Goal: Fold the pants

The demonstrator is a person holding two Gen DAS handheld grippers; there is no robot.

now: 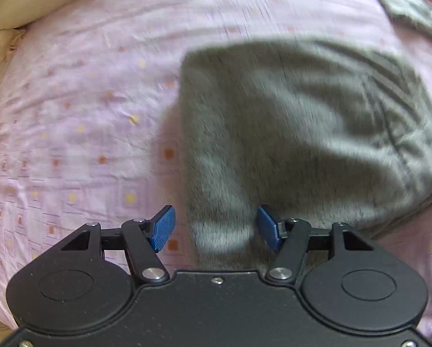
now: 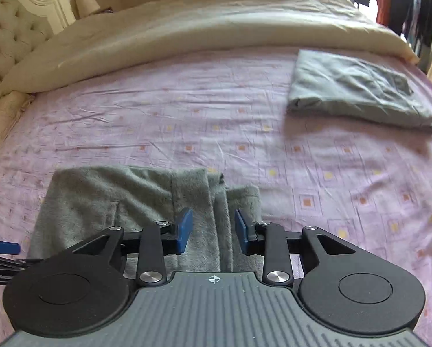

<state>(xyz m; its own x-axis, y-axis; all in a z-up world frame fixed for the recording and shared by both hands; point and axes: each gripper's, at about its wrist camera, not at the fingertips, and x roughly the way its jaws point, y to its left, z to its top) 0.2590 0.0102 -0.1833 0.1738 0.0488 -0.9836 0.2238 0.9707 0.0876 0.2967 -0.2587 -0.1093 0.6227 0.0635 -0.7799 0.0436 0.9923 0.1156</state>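
Observation:
Grey fleece pants [image 1: 288,133] lie folded on the pink bed sheet [image 1: 71,115], blurred by motion in the left wrist view. My left gripper [image 1: 216,228] is open above their near left edge, with cloth showing between the blue pads [image 1: 163,228]. In the right wrist view the same pants [image 2: 123,199] lie bunched on the sheet. My right gripper [image 2: 213,231] is open over their right part, pads apart, holding nothing. The left gripper's blue pad [image 2: 6,247] shows at the left edge.
A second folded grey garment [image 2: 354,92] lies at the far right of the sheet [image 2: 187,121]; it also shows in the left wrist view [image 1: 406,5]. A cream duvet [image 2: 201,20] lies along the far side. A tufted headboard [image 2: 7,37] is at the left. Hanging clothes [image 2: 404,3] are at the top right.

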